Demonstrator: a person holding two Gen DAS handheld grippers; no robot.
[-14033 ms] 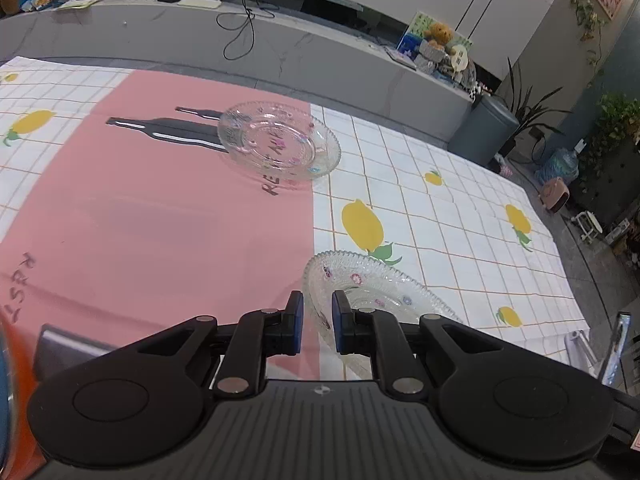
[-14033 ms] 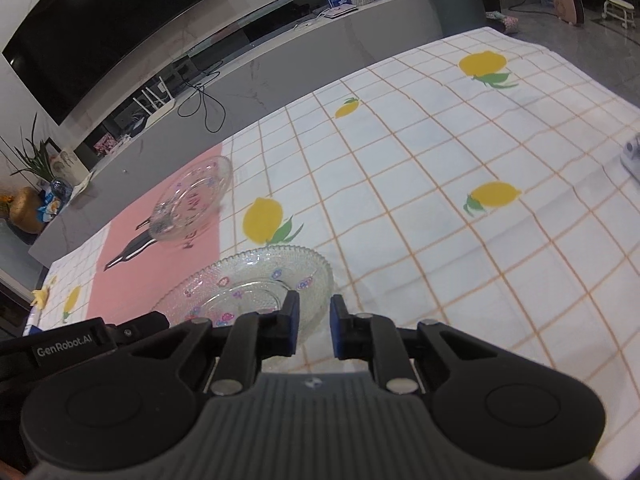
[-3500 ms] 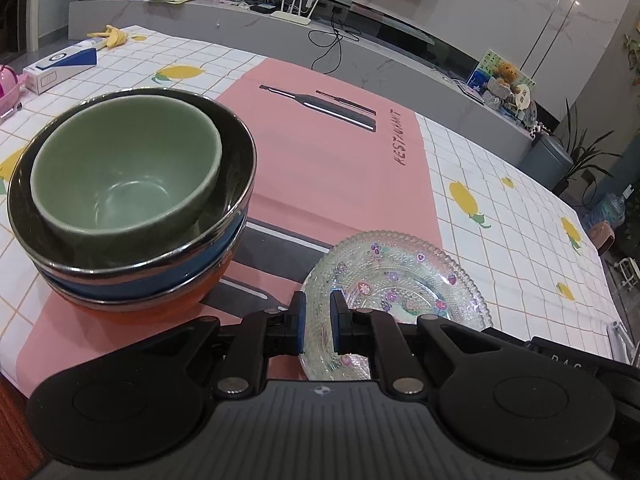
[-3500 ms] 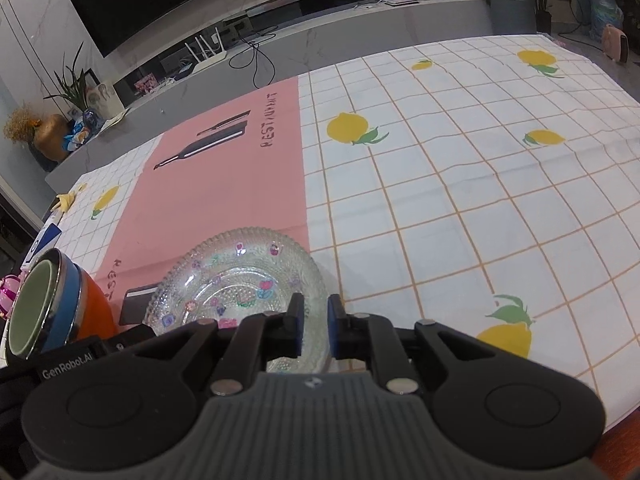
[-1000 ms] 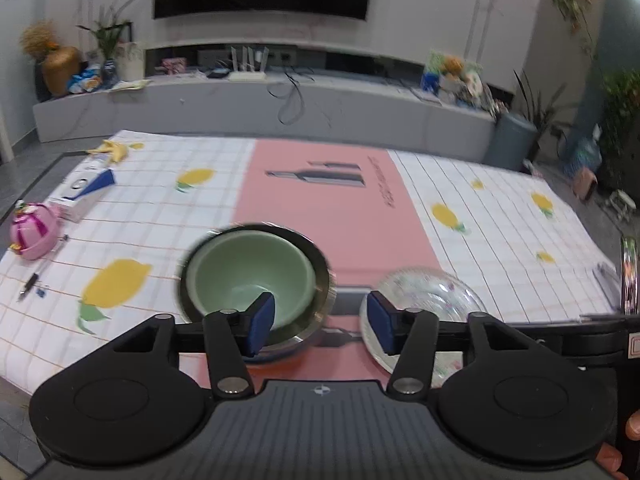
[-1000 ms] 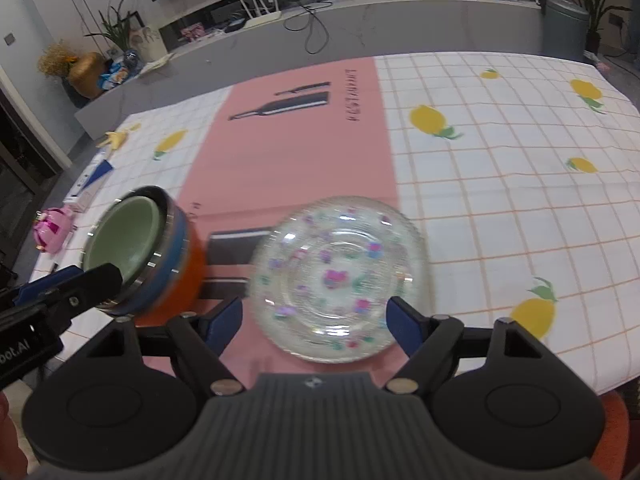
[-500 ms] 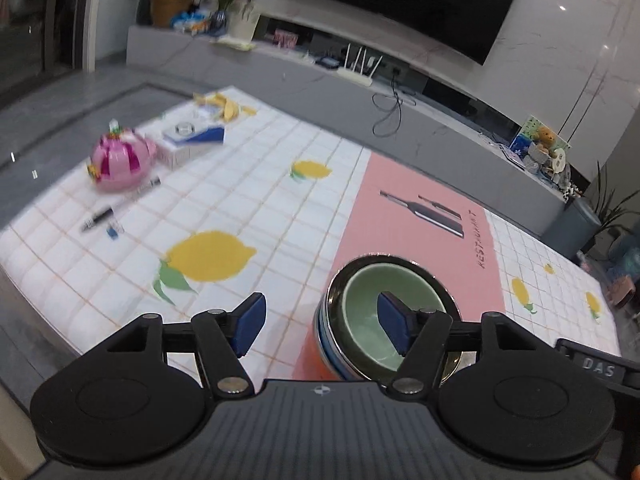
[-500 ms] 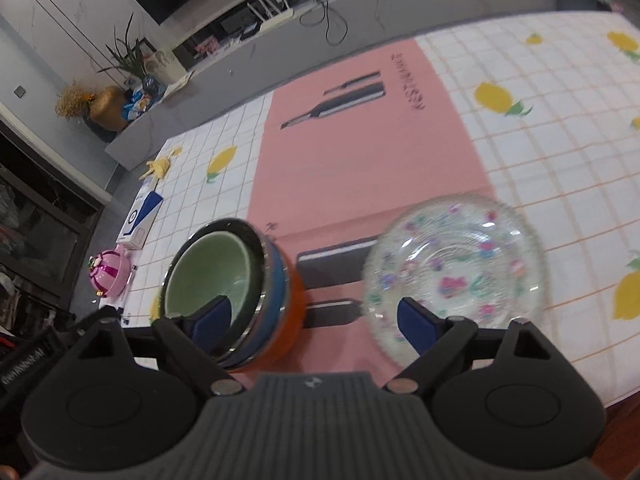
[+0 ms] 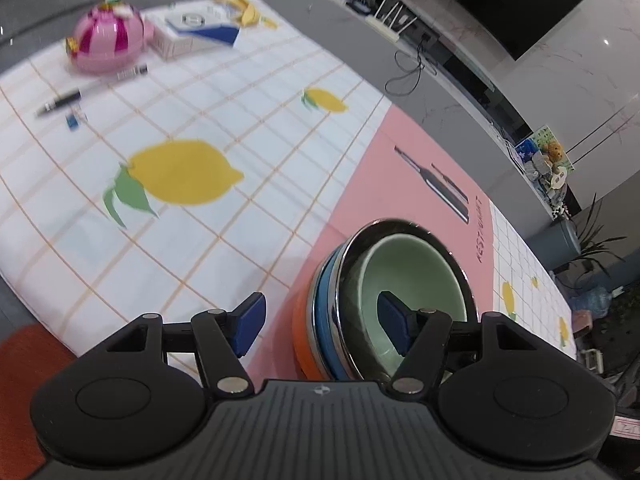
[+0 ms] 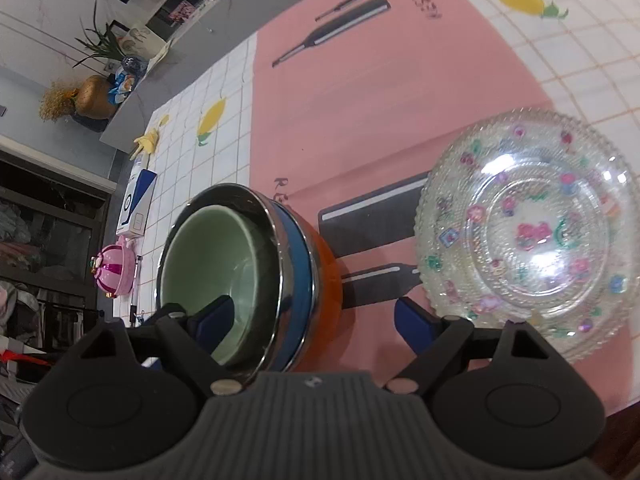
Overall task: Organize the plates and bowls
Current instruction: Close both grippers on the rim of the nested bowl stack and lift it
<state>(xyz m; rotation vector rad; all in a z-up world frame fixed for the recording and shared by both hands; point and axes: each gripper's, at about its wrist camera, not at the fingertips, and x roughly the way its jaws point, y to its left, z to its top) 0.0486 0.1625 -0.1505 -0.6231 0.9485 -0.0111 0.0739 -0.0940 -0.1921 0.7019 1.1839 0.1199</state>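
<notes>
A stack of bowls (image 9: 400,292) stands on the pink strip of the tablecloth: a pale green bowl inside a shiny metal one, over a blue and an orange bowl. My left gripper (image 9: 322,318) is open wide and straddles the stack's left wall, one finger above the green bowl, the other outside; neither pad touches it. In the right wrist view my right gripper (image 10: 314,322) straddles the right wall of the bowl stack (image 10: 240,264), its jaws closing a little, pads still apart from it. Stacked glass flower plates (image 10: 532,236) lie just right of it.
On the lemon-print tablecloth (image 9: 192,128) at the far left lie a pink round toy (image 9: 108,38), a white and blue box (image 9: 196,32), a pen (image 9: 60,102) and a banana (image 9: 244,8). The table's front edge runs just below both grippers.
Both grippers have come down and closer to the bowl stack and rolled. A second ago they hung higher with the stack and plates farther off. Both jaws stand wider.
</notes>
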